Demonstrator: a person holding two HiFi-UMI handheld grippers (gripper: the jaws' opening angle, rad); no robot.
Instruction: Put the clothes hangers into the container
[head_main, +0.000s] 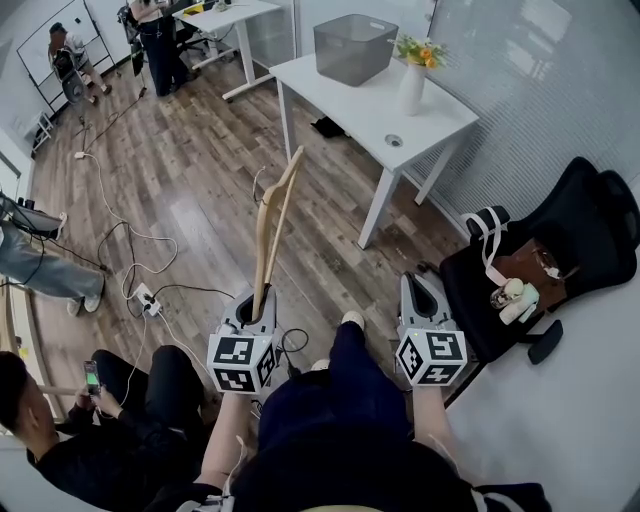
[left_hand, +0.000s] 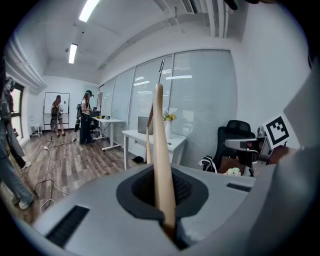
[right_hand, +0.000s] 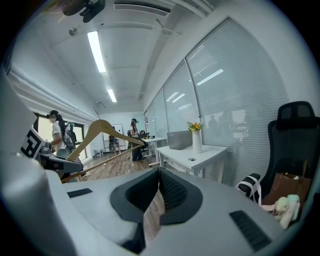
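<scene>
A wooden clothes hanger (head_main: 272, 220) stands up and forward from my left gripper (head_main: 255, 300), whose jaws are shut on its lower end. In the left gripper view the hanger's wood (left_hand: 161, 150) rises from between the closed jaws, its metal hook at the top. My right gripper (head_main: 418, 287) is level beside it, jaws together and nothing in them (right_hand: 159, 172); its view shows the hanger (right_hand: 100, 131) to the left. The grey mesh container (head_main: 355, 48) sits at the far end of a white table (head_main: 350, 105), well ahead of both grippers.
A white vase of flowers (head_main: 413, 82) stands on the table by the container. A black office chair (head_main: 570, 240) with a bag and a plush toy is at the right. Cables and a power strip (head_main: 148, 300) lie on the wood floor. A person (head_main: 70, 420) sits at the lower left.
</scene>
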